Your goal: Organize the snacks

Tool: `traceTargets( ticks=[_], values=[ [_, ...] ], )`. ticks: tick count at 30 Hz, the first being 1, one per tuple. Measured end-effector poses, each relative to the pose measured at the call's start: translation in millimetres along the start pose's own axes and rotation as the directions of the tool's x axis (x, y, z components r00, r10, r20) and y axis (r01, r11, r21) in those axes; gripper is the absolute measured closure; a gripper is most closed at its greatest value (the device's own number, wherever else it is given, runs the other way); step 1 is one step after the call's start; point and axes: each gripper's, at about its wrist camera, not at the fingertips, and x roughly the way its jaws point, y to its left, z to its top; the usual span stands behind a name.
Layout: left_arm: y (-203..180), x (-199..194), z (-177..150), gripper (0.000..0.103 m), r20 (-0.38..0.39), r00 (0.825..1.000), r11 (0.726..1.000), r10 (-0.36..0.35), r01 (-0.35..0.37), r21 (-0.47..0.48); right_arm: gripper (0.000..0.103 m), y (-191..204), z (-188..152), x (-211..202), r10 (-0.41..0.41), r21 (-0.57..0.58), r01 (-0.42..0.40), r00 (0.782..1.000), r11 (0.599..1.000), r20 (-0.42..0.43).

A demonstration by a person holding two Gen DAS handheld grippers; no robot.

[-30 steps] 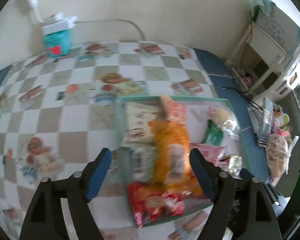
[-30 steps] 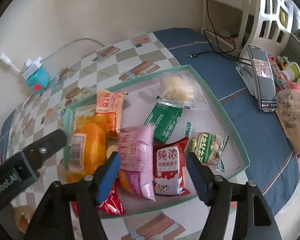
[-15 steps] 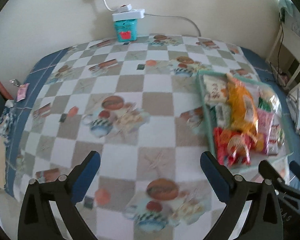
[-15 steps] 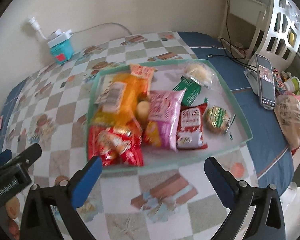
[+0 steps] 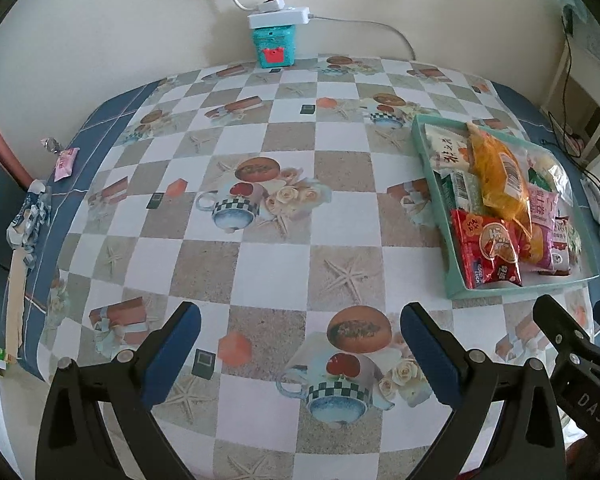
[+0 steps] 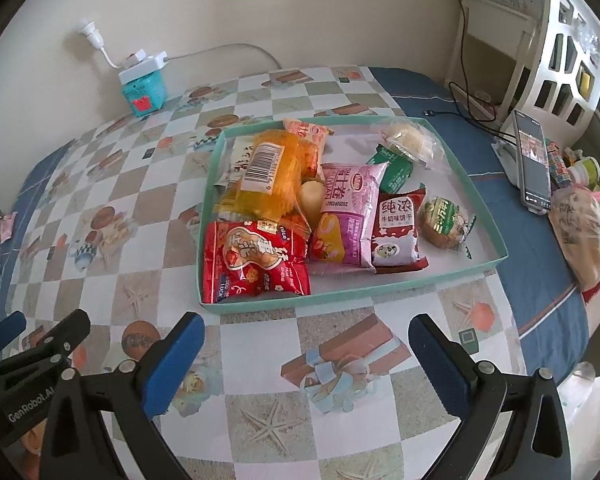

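A teal tray [image 6: 482, 200] sits on the checked tablecloth and holds several snack packs: a red pack [image 6: 256, 258], an orange bag [image 6: 272, 172], a pink-purple pack [image 6: 350, 212], a red-white biscuit pack [image 6: 396, 228], a green wrapper [image 6: 394, 166] and a round cake [image 6: 444, 220]. The tray [image 5: 456, 276] also shows at the right of the left wrist view. My left gripper [image 5: 300, 332] is open and empty over bare cloth, left of the tray. My right gripper [image 6: 306, 344] is open and empty, just in front of the tray's near wall.
A teal box with a white power strip [image 5: 274, 46] stands at the back wall. A phone on a stand [image 6: 532, 164] and a bagged item [image 6: 584, 232] lie right of the tray. A pink wrapper [image 5: 66, 162] lies at the table's left edge.
Both grippers have pulled back from over the tray towards the table's near edge. The left one swung left. The snacks stay in the tray.
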Motion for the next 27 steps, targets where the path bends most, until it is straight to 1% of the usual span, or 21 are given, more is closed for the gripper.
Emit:
traceTargets(
  ticks=[7,16,27],
  values=[
    [0,5,1,0.003,-0.007,1.000,1.000,0.007,-0.007,0.001,0.000,1,2,4,-0.004,-0.007,0.004,1.000,1.000,-0.001],
    [4,13,3,0.003,-0.031,0.999,1.000,0.014,-0.014,0.002,0.000,4,3,13,-0.029,-0.030,0.029,0.999,0.999,-0.019],
    [11,18,3,0.003,-0.048,0.999,1.000,0.021,-0.022,-0.016,0.000,7,3,15,-0.029,-0.036,0.028,0.999,0.999,-0.024]
  ],
)
